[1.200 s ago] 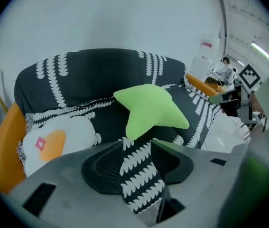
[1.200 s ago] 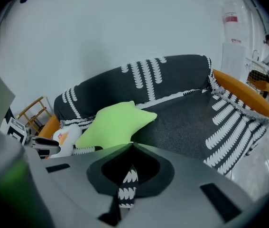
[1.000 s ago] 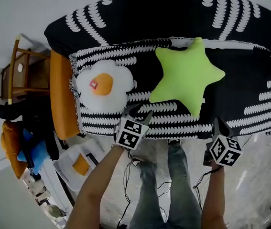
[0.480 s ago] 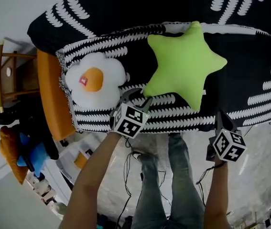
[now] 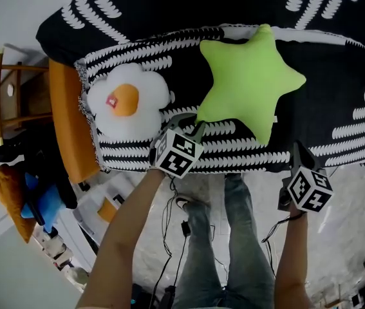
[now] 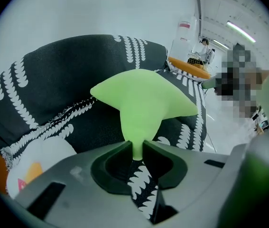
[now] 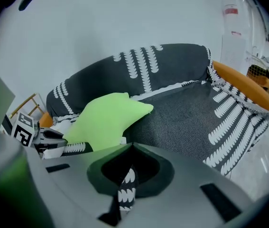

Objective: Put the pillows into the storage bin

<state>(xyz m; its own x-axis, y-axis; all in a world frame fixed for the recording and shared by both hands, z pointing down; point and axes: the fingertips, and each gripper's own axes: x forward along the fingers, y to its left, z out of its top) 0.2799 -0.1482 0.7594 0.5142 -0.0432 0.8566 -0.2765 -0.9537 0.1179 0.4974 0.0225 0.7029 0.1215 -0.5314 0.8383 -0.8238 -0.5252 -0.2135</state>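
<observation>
A lime-green star pillow (image 5: 250, 82) lies on the black-and-white sofa cover (image 5: 336, 89). To its left lies a white fried-egg pillow (image 5: 127, 102) with an orange yolk. My left gripper (image 5: 188, 124) is at the star's lower-left point. In the left gripper view it (image 6: 136, 148) is shut on the tip of the star pillow (image 6: 139, 103), with the egg pillow (image 6: 34, 163) at lower left. My right gripper (image 5: 296, 148) hovers at the sofa's front edge, to the right of the star. Its jaws (image 7: 130, 148) are shut with nothing between them, and the star pillow (image 7: 103, 120) lies ahead on the left.
An orange armrest (image 5: 66, 127) bounds the sofa's left end, with a wooden chair (image 5: 11, 89) beyond it. Orange and blue plush things (image 5: 24, 201) are piled on the floor at left. The person's legs (image 5: 233, 237) and cables (image 5: 179, 217) are below the sofa's front edge.
My left gripper has moved forward onto the star pillow's lower-left point. The right gripper stays by the sofa's front edge.
</observation>
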